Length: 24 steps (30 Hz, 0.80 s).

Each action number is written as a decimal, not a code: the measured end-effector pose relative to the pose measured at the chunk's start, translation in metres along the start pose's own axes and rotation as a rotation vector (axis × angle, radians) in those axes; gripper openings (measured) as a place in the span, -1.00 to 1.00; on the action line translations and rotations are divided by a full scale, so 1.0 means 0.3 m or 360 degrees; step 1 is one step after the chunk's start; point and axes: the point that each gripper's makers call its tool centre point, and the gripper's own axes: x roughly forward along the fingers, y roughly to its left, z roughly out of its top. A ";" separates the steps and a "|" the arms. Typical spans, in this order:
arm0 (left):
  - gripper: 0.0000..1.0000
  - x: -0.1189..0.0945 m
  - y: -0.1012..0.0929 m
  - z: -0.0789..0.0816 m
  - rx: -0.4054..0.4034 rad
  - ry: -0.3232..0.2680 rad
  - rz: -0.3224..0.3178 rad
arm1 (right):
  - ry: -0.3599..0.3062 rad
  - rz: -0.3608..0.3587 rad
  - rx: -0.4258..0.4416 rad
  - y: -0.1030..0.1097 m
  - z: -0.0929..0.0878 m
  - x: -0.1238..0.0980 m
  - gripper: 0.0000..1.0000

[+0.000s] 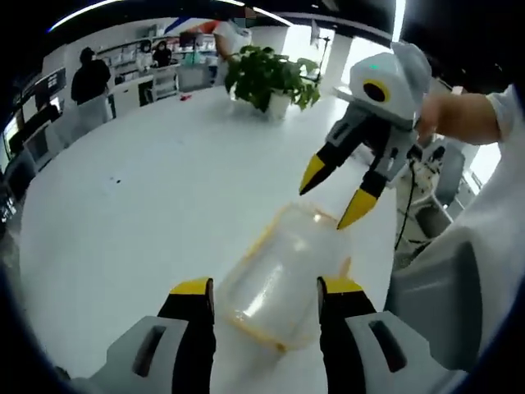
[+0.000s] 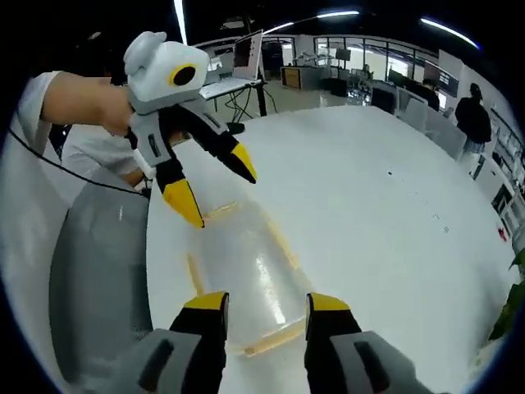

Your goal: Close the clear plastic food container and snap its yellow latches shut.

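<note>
The clear plastic food container [image 1: 275, 283] with yellow edging lies on the white table [image 1: 148, 197]. My left gripper [image 1: 264, 287] stands open over its near end, jaws on either side of it and above it. My right gripper [image 1: 330, 199] comes in from the upper right, open, its yellow tips hovering at the container's far end. In the right gripper view the container [image 2: 250, 271] lies ahead of my open right gripper [image 2: 267, 304]. The left gripper [image 2: 217, 189] hangs open over the far end. A yellow latch [image 2: 267, 341] shows at the near edge.
A potted green plant [image 1: 271, 78] stands at the far side of the table. People stand by shelves [image 1: 90, 82] at the back left. A person's sleeve [image 1: 484, 246] and grey lap fill the right side. Chairs and desks [image 2: 385, 90] lie beyond the table.
</note>
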 end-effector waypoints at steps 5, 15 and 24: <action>-0.02 0.009 -0.039 0.013 0.0106 -0.0019 -0.0065 | -0.0059 0.0029 -0.0078 0.014 0.034 -0.006 -0.31; -0.09 0.030 -0.076 0.031 0.0257 -0.0046 -0.0127 | -0.0125 0.0125 -0.0206 0.056 0.080 0.011 -0.36; -0.35 0.056 -0.155 0.022 0.0504 -0.0044 -0.0240 | -0.0080 0.0155 -0.0325 0.065 0.092 0.056 -0.41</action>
